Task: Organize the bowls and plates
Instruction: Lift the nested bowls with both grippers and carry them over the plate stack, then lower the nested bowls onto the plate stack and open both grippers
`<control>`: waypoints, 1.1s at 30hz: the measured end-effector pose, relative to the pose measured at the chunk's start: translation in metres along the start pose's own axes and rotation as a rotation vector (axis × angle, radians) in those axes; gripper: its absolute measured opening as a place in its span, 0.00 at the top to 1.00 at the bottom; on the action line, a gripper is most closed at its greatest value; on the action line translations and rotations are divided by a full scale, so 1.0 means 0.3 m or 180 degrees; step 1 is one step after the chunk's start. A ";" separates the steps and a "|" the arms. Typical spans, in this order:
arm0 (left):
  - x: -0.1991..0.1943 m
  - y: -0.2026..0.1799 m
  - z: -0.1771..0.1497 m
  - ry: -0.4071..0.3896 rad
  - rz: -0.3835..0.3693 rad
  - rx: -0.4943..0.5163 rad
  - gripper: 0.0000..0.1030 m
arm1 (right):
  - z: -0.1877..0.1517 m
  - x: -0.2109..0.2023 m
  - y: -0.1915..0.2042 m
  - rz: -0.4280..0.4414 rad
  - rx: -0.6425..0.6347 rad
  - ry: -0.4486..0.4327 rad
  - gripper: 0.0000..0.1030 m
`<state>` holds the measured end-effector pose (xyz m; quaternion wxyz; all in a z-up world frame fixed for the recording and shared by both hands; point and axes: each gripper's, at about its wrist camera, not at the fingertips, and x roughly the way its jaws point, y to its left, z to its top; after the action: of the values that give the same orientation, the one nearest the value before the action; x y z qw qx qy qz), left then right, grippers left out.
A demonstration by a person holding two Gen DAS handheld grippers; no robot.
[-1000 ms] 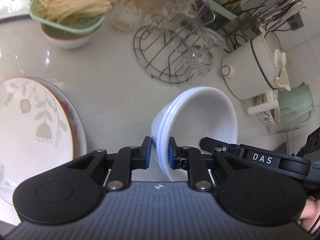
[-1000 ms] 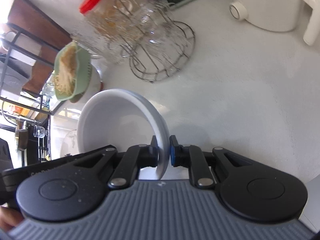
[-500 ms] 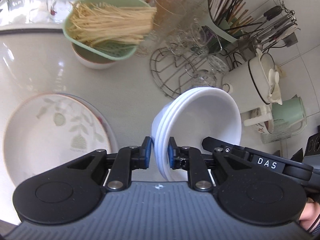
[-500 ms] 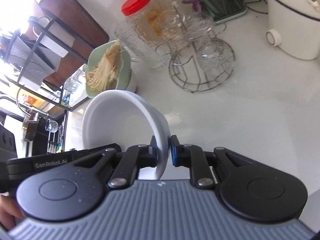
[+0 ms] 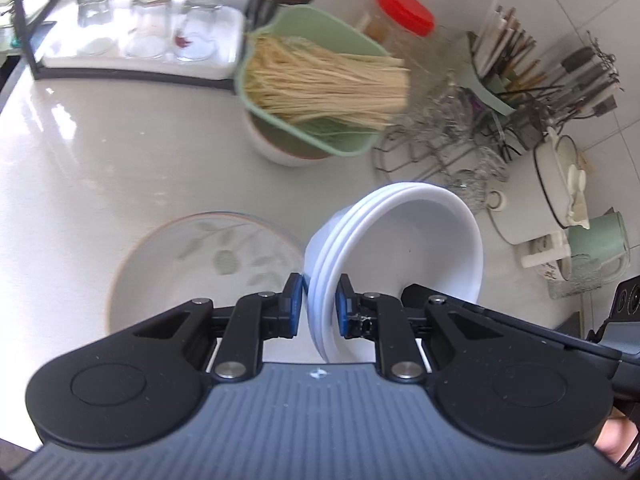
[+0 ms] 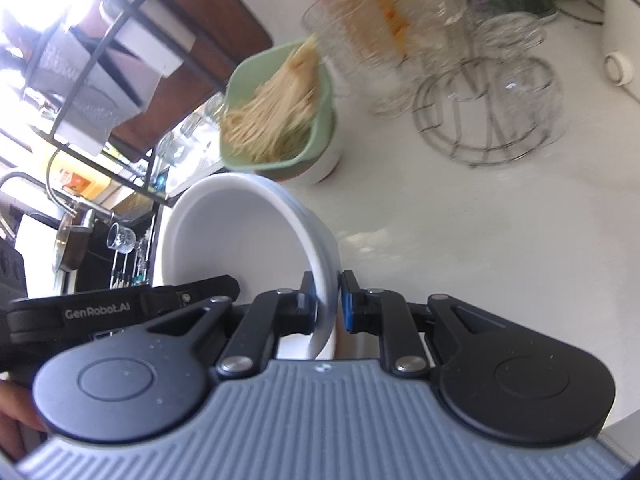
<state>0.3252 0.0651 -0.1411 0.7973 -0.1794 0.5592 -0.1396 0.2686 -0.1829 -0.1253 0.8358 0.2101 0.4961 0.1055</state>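
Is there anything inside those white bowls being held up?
Empty. The top bowl of the stack shows a bare white inside in both views, pinched at opposite rims by the left gripper and right gripper.

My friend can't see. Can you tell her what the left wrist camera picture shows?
The left tool pinches the rim of a stack of white bowls held above a pale counter. A leaf-patterned plate lies on the counter to the left. Farther back are a green basket of dry noodles, a red-lidded jar and a wire rack of glasses.

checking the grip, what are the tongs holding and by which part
Both tongs, left and right, grip the stack of white bowls by opposite sides of its rim.
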 end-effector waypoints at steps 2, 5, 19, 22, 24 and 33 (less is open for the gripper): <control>-0.005 0.043 0.002 0.0035 0.0011 -0.0016 0.80 | -0.007 0.031 0.026 0.0015 0.0027 0.0033 0.84; 0.006 0.097 0.001 0.0133 0.0063 -0.0025 0.80 | -0.026 0.080 0.077 -0.0069 -0.0083 0.0075 0.84; 0.065 0.214 0.006 0.0434 0.0088 -0.0092 0.80 | -0.094 0.206 0.122 -0.0244 0.0024 0.0318 0.84; 0.067 0.217 0.011 0.0485 0.0089 -0.0069 0.80 | -0.092 0.210 0.125 -0.0262 0.0032 0.0322 0.84; 0.065 0.214 0.011 0.0465 0.0055 -0.0012 0.80 | -0.092 0.204 0.128 -0.0267 -0.0012 0.0297 0.83; 0.025 0.218 -0.004 0.0336 0.0178 0.0000 0.69 | -0.098 0.179 0.132 -0.0299 -0.0103 0.0253 0.69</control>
<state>0.3281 0.1204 -0.1766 0.7703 -0.1561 0.6053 -0.1265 0.2703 -0.1197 -0.1617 0.8227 0.1687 0.5365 0.0825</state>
